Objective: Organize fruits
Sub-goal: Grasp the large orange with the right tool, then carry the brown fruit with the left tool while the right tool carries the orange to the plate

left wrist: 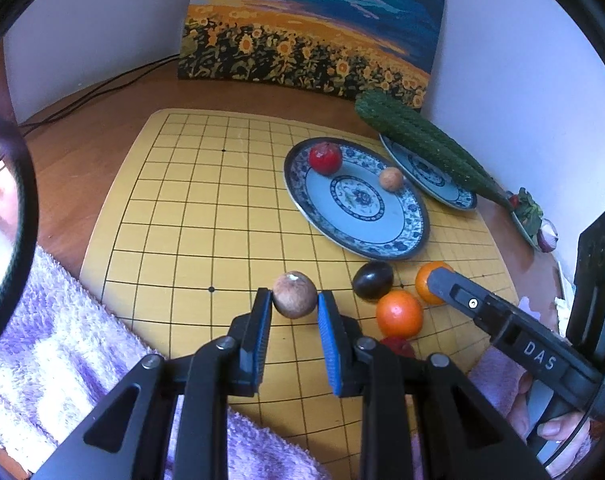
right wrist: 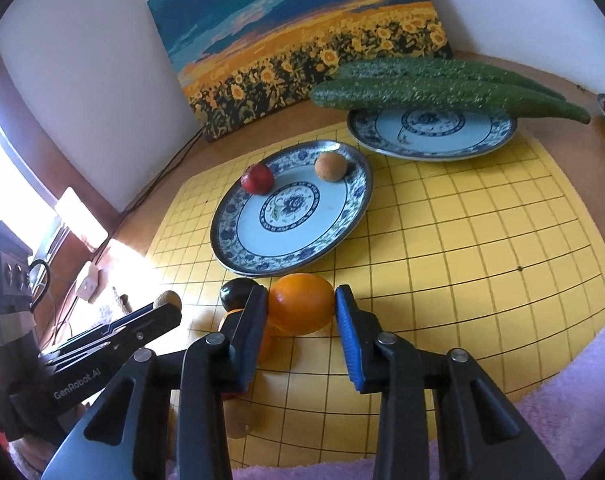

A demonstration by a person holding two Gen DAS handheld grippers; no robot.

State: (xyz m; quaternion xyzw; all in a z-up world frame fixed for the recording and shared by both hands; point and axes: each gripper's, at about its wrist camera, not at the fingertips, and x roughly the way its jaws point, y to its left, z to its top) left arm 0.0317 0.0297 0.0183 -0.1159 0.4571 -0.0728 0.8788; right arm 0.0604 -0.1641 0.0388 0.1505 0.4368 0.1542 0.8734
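A blue-patterned plate (left wrist: 386, 236) (right wrist: 238, 256) holds a red fruit (left wrist: 324, 157) (right wrist: 257, 178) and a small tan fruit (left wrist: 391, 178) (right wrist: 331, 166). My left gripper (left wrist: 295, 304) is open, its pads on either side of a brown round fruit (left wrist: 294, 294) on the yellow grid board (left wrist: 190, 216). My right gripper (right wrist: 302, 305) is open around an orange (right wrist: 301, 303) (left wrist: 429, 282). A dark plum (left wrist: 372, 280) (right wrist: 236, 293), a second orange (left wrist: 399, 314) and a red fruit (left wrist: 398, 346) lie close by.
A second patterned plate (right wrist: 434, 136) (left wrist: 446, 184) at the back carries cucumbers (right wrist: 434, 88) (left wrist: 422, 140). A sunflower painting (left wrist: 310, 28) leans on the wall. A purple towel (left wrist: 62, 340) lies along the board's near edge. Cables run at the back left.
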